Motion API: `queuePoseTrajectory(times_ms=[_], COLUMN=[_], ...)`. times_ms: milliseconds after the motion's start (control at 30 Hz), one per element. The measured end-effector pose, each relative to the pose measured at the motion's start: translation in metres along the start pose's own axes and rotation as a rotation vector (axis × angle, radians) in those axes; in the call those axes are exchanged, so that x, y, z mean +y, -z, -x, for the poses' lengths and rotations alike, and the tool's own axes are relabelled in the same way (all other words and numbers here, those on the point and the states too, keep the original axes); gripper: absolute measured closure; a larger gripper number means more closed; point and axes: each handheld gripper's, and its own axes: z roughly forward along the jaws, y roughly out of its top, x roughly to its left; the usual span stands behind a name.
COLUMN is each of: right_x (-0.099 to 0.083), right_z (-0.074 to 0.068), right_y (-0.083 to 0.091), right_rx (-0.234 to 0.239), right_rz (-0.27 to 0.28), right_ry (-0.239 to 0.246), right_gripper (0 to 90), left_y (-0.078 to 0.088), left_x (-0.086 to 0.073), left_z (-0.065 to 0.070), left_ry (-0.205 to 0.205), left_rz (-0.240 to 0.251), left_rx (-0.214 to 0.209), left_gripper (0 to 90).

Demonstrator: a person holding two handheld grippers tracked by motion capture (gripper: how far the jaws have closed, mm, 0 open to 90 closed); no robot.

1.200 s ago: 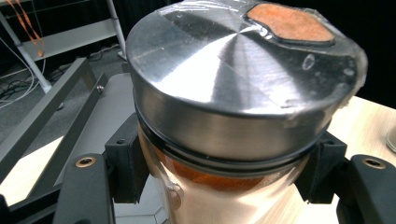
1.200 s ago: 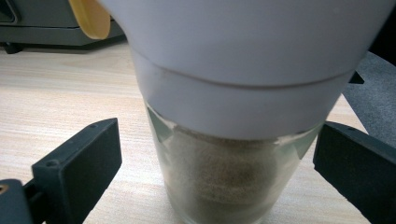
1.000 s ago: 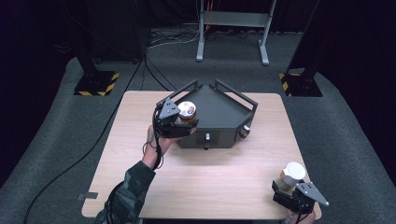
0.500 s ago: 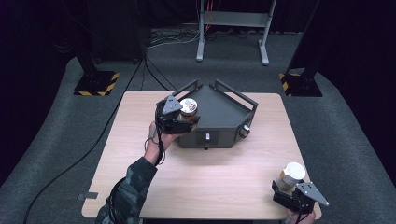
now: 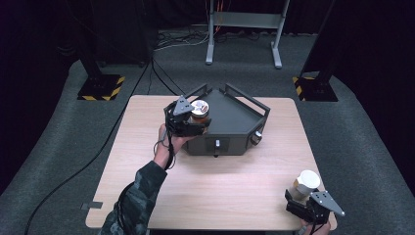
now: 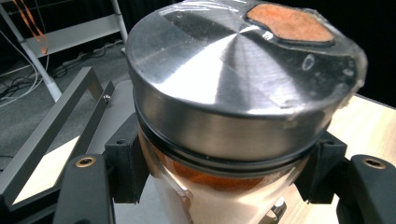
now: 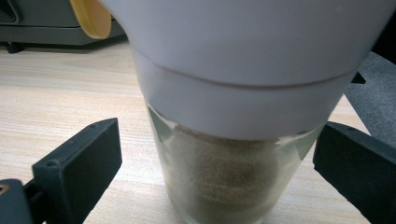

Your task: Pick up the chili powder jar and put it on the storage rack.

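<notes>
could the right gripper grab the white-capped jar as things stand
Probably yes. The white-capped jar stands upright on the table right between the open jaws of the right gripper, with a gap on each side and nothing in between; closing the jaws should catch its glass body.

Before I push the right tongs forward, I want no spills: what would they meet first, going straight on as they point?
The white-capped glass jar, which stands between the right tongs' open jaws with gaps on both sides. They'd reach it almost at once, though the depth is unclear.
</notes>
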Motion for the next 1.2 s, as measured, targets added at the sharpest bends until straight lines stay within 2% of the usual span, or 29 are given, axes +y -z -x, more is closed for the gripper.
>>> queuePoseTrajectory(times_ms=[433,1200], right_x=[0.0,0.001], right_z=[0.0,0.001], right_y=[0.0,0.0], right_rx=[0.001,0.006], right_rz=[-0.001,-0.004], right_ry=[0.0,0.0], right_gripper=[0.0,0.0], left_y=[-0.013,-0.039], left_x=[0.005,0.008], left_z=[-0.004,-0.009], left_ry=[0.006,0.041], left_rz=[-0.022,-0.064], left_rx=[0.005,0.023], left_gripper=[31.8,31.7])
